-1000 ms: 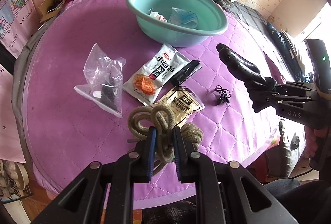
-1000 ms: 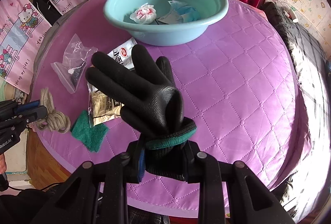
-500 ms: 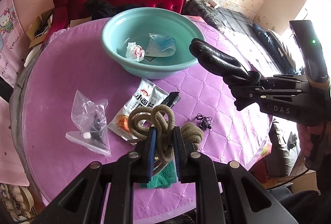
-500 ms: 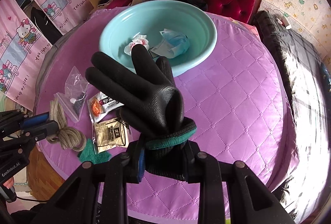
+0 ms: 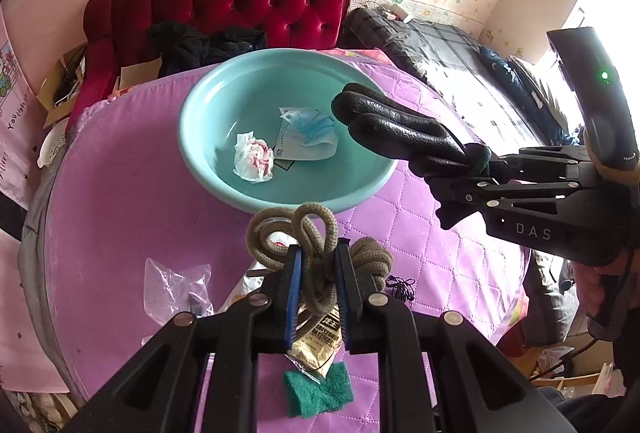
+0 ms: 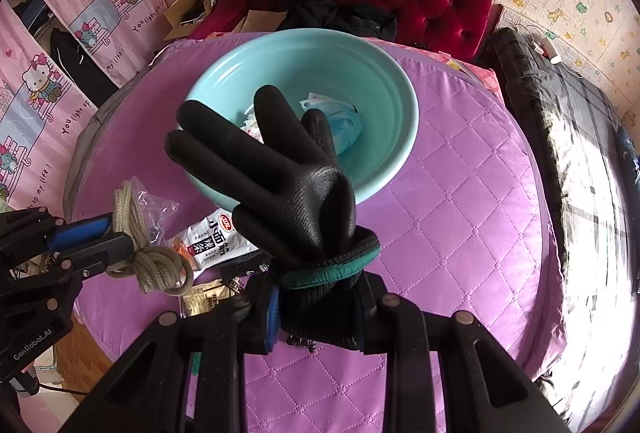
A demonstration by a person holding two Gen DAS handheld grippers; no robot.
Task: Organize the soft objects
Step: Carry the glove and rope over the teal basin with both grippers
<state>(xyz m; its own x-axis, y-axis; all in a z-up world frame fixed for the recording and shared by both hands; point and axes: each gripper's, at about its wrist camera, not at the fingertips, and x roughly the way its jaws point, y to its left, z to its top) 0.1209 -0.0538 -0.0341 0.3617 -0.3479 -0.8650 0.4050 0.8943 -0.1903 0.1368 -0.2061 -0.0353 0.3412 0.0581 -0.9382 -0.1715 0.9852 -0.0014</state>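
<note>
Both soft items look bound for the teal basin (image 5: 208, 169) at frame centre, w/ a crumpled tissue (image 5: 254, 161) & face mask (image 5: 308, 139) inside. Left gripper (image 5: 316, 273), bottom centre, is clamped on the rope bundle (image 5: 316, 233), aimed steeply down. Right gripper (image 6: 316, 309) pinches the black glove (image 6: 280, 177) by its cuff, glove fingers up over the basin, likewise pitched down.

bright window glare, fisheye-warped edges

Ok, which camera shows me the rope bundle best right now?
The left wrist view: the rope bundle sits centred, clamped in the left hand-held gripper, loops clearly visible. The right wrist view shows it only at the left edge, side-on.
</note>
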